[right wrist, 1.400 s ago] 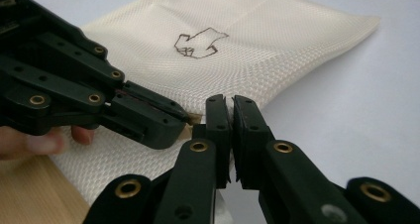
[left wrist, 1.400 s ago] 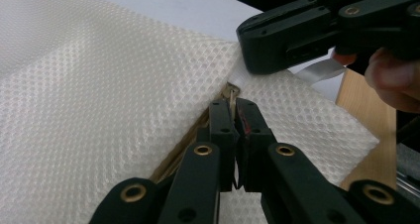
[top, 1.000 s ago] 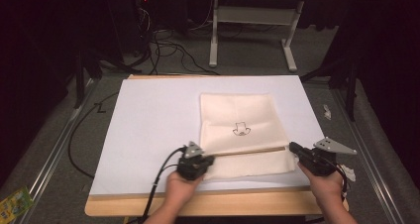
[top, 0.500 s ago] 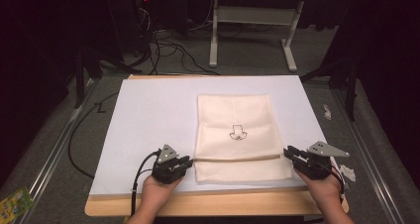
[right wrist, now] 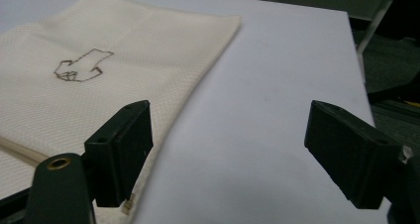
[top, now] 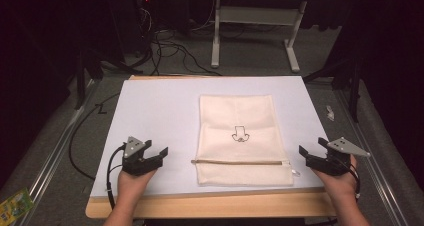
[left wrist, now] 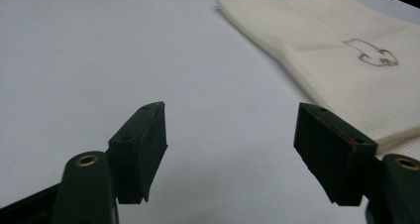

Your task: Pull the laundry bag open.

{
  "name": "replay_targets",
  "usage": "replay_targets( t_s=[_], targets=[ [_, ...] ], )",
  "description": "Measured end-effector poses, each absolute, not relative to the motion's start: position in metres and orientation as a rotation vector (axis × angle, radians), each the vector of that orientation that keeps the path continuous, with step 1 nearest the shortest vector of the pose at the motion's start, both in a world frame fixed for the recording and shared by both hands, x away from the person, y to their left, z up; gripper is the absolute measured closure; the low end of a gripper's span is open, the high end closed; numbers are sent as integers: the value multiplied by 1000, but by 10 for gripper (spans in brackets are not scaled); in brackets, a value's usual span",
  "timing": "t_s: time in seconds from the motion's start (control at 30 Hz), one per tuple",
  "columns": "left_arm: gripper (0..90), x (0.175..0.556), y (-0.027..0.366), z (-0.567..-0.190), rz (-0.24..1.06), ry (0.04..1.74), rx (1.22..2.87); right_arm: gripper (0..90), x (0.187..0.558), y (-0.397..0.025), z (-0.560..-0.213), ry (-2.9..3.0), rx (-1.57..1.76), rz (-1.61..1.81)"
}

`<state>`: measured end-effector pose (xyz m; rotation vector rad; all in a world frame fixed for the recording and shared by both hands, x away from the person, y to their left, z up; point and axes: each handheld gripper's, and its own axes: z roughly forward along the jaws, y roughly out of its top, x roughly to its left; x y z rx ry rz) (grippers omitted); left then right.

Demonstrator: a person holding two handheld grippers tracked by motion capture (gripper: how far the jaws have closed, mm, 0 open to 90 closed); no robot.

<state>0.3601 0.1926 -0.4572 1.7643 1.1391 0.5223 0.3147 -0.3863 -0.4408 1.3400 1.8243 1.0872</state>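
A cream zippered cloth pouch [top: 241, 138] lies flat on the white sheet [top: 150, 116] covering the counter [top: 210, 205], right of centre, its zipper [top: 240, 162] running parallel to the near edge and a small line drawing [top: 239, 134] printed mid-panel. The left tool [top: 159, 151] sits near the near-left corner, jaws spread wide, gripping nothing, well clear of the pouch. The right tool [top: 311, 147] sits near the near-right corner, jaws likewise spread and empty, just beside the pouch's right edge.

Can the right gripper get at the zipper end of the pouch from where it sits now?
Probably yes. The right gripper is open beside the pouch, and only bare white mat lies between it and the zipper end.
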Motion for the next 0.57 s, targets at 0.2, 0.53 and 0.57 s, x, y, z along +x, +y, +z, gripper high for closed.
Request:
replay_targets(
  t_s=[0.2, 0.53, 0.57],
  targets=[
    [261, 364, 196, -458, 549, 1151, 1773, 155, 310, -404, -443, 1790, 1374, 1091],
    [87, 359, 190, -460, 633, 1133, 1902, 146, 314, -401, -441, 1787, 1343, 1086],
    [50, 359, 190, -460, 633, 1133, 1902, 146, 314, -401, -441, 1787, 1343, 1086]
  ],
)
